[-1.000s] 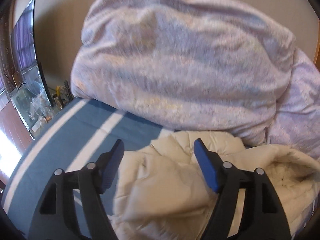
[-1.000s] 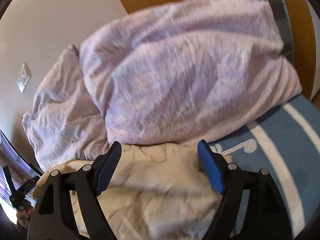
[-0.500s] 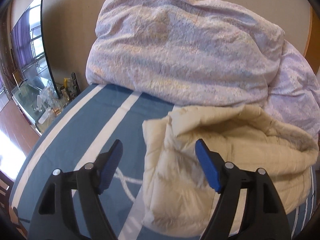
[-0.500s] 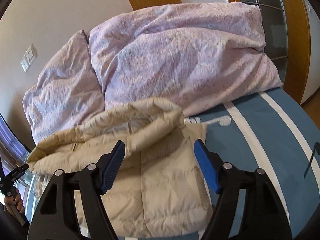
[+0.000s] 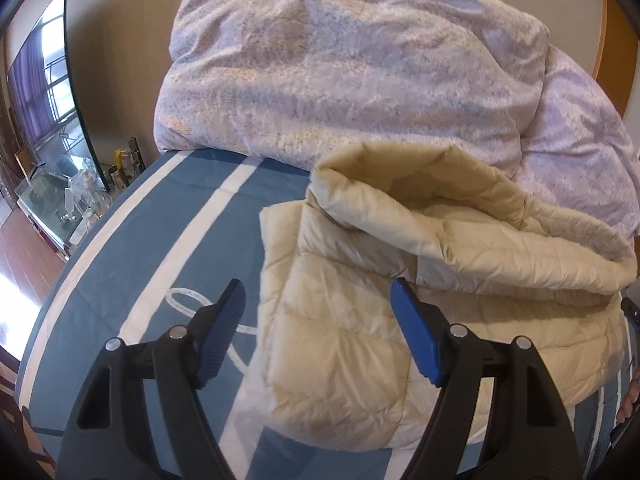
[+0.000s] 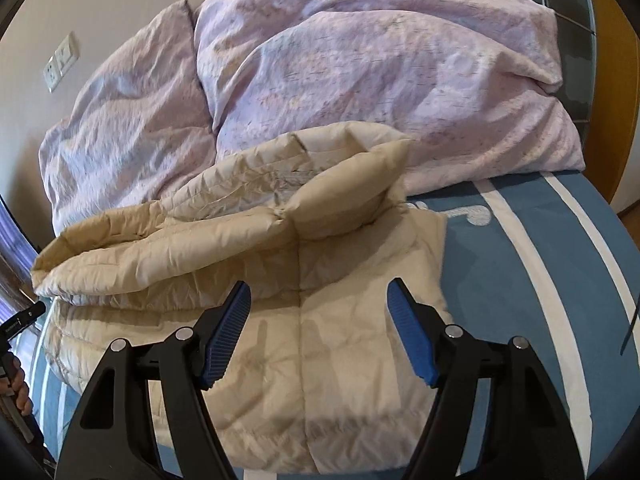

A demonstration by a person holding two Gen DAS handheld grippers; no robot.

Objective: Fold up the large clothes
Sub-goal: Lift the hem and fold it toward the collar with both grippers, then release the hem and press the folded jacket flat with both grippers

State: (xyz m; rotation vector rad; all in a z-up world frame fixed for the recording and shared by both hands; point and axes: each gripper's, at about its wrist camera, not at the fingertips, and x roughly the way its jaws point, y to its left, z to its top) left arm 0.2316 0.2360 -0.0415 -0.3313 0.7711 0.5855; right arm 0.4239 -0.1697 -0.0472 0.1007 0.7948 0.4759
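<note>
1. Our left hand-held gripper (image 5: 316, 332), black-armed with blue ribbed pads, stands spread wide with nothing pinched; it hovers above the left edge of the cream quilted puffer jacket (image 5: 360, 320).
2. Our right hand-held gripper (image 6: 318, 330), of the same black and blue build, is likewise spread and empty, poised over the jacket's right half without touching it.
3. The jacket lies folded on the bed, its body flat and its hood or collar (image 6: 224, 208) puffed up along the far side.
4. Under it we see the blue bed cover with white stripes (image 5: 168, 208), bare to the left in the left wrist view and to the right in the right wrist view.
5. Beyond the jacket, a large pale lilac patterned duvet (image 5: 352, 76) is heaped against the wall, touching the jacket's far edge.
6. At the far left of the left wrist view stand a dark flat screen (image 5: 48, 92) and a low stand with small bottles (image 5: 84, 200).
7. A white wall socket (image 6: 60, 62) shows in the right wrist view.
</note>
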